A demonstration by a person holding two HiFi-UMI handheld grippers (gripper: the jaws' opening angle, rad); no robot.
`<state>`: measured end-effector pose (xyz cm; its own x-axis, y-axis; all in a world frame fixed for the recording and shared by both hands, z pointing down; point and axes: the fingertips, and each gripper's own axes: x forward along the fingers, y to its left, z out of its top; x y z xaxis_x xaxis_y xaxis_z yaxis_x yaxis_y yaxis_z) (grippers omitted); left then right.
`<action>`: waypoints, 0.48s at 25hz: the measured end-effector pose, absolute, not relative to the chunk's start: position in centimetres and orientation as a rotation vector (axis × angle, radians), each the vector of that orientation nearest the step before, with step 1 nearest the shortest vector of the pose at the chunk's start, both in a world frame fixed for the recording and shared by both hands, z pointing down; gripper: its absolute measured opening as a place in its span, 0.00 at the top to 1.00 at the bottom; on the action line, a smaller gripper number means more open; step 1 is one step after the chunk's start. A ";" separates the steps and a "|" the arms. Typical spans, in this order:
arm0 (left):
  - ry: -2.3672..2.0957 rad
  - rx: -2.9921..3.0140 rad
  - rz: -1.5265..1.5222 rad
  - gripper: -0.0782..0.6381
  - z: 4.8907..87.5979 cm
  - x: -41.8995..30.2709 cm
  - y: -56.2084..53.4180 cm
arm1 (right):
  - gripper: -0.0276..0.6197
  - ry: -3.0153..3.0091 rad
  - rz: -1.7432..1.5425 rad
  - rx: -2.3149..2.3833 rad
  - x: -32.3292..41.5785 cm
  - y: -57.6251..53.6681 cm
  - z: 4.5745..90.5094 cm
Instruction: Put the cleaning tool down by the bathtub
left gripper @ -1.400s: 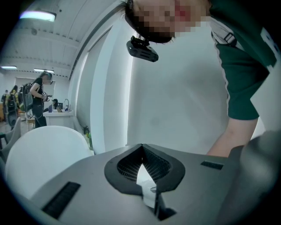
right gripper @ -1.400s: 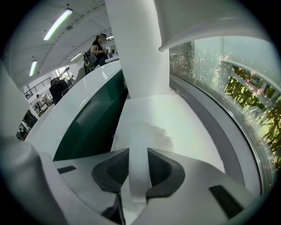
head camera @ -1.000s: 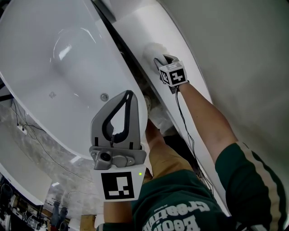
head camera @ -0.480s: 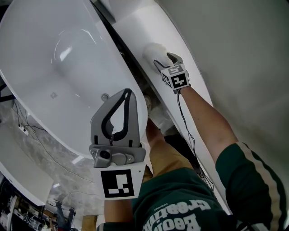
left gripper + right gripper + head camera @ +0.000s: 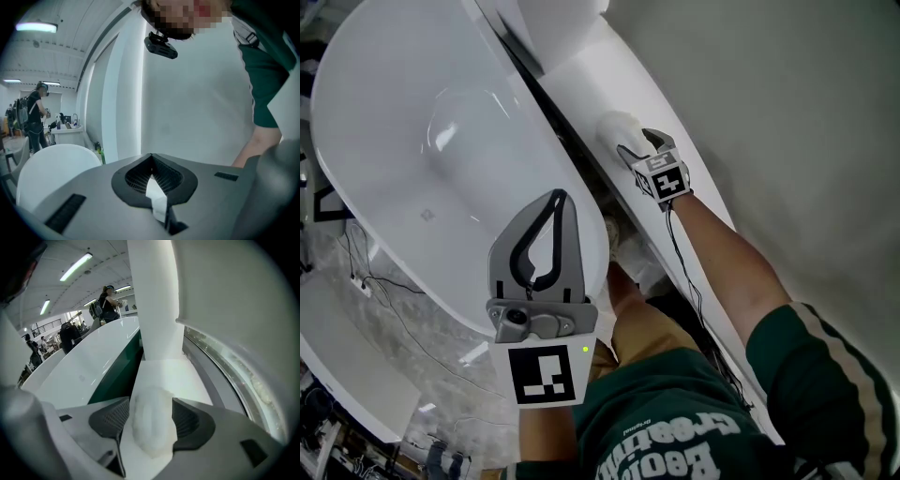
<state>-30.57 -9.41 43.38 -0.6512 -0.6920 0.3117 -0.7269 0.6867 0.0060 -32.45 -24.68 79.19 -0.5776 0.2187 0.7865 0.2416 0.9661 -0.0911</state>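
The cleaning tool (image 5: 617, 127), a white fluffy pad, lies on the white ledge (image 5: 581, 75) that runs along the bathtub (image 5: 412, 141). My right gripper (image 5: 637, 142) hovers just above it and is open, its jaws having just been opening. In the right gripper view the tool (image 5: 150, 432) shows between the spread pads of the right gripper (image 5: 150, 404), which do not press on it. My left gripper (image 5: 561, 199) is held over the near rim of the tub. It is shut, and in its own view the left gripper (image 5: 151, 158) has its tips meeting with nothing held.
A pale wall (image 5: 787, 112) rises right of the ledge, and a white column (image 5: 154, 296) stands at the ledge's far end. A dark gap (image 5: 572, 159) separates tub and ledge. Cables (image 5: 356, 272) lie on the marbled floor left of the tub. People (image 5: 108, 298) stand far behind.
The right gripper's jaws have opened off the white tool, which stays on the ledge, and the gripper has lifted slightly. The left gripper has risen a little too.
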 end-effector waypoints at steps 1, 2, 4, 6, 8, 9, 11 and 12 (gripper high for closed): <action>-2.617 1.131 0.171 0.88 42.8 -30.4 -9.3 | 0.54 -2.209 -0.043 -0.327 -32.2 -24.4 78.5; -2.623 1.138 0.172 0.88 42.3 -30.3 -9.2 | 0.54 -2.212 -0.052 -0.331 -31.9 -24.2 77.9; -2.635 1.154 0.181 0.88 41.2 -30.2 -9.3 | 0.54 -2.220 -0.046 -0.322 -31.4 -24.0 76.6; -2.647 1.177 0.186 0.88 40.2 -30.0 -9.5 | 0.54 -2.231 -0.028 -0.300 -31.1 -24.1 75.2; -2.649 1.200 0.188 0.88 39.3 -29.5 -9.6 | 0.54 -2.245 -0.023 -0.290 -30.5 -23.9 73.6; -2.648 1.213 0.190 0.88 38.8 -29.1 -9.5 | 0.54 -2.254 -0.024 -0.289 -30.1 -23.8 72.6; -2.638 1.250 0.201 0.88 37.7 -28.0 -9.5 | 0.54 -2.279 -0.024 -0.282 -29.4 -23.4 70.4; -2.632 1.268 0.213 0.88 37.1 -27.5 -9.5 | 0.54 -2.296 -0.023 -0.274 -29.2 -23.3 69.2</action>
